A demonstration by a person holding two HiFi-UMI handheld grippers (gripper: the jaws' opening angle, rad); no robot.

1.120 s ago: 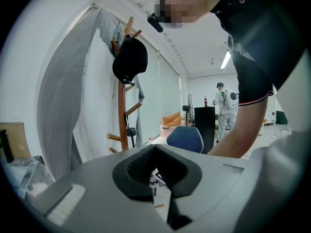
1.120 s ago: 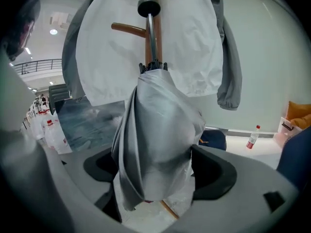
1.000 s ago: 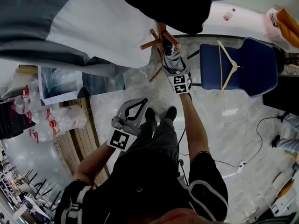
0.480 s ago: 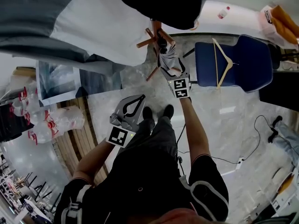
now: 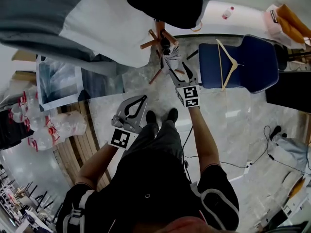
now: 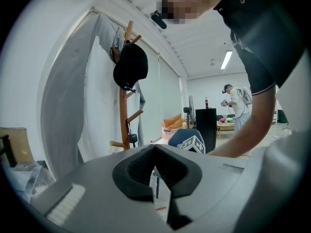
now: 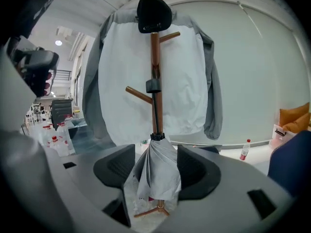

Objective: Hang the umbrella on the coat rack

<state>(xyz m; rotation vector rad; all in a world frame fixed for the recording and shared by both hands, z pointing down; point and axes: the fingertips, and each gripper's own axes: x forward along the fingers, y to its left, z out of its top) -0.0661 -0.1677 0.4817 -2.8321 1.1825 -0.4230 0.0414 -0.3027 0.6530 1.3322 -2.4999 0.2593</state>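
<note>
A folded grey umbrella (image 7: 158,174) stands upright against the wooden coat rack (image 7: 154,57), its black handle up along the pole. My right gripper (image 7: 155,166) has just been closing, and its pads now press the folded canopy from both sides. In the head view the right gripper (image 5: 179,71) holds the umbrella (image 5: 171,58) just below the coat rack (image 5: 158,38). My left gripper (image 5: 141,100) hangs lower, away from the coat rack (image 6: 124,120). In its own view the left gripper (image 6: 154,149) is shut and empty, tips touching.
A black cap (image 7: 154,12) tops the rack and a grey-and-white coat (image 5: 97,28) hangs on it. A blue chair (image 5: 252,62) with a wooden hanger (image 5: 224,62) stands at the right. Bottles (image 5: 48,125) lie left; a cable (image 5: 262,154) runs over the floor.
My right gripper has risen with the umbrella towards the rack's pegs. The left gripper has stayed about where it was.
</note>
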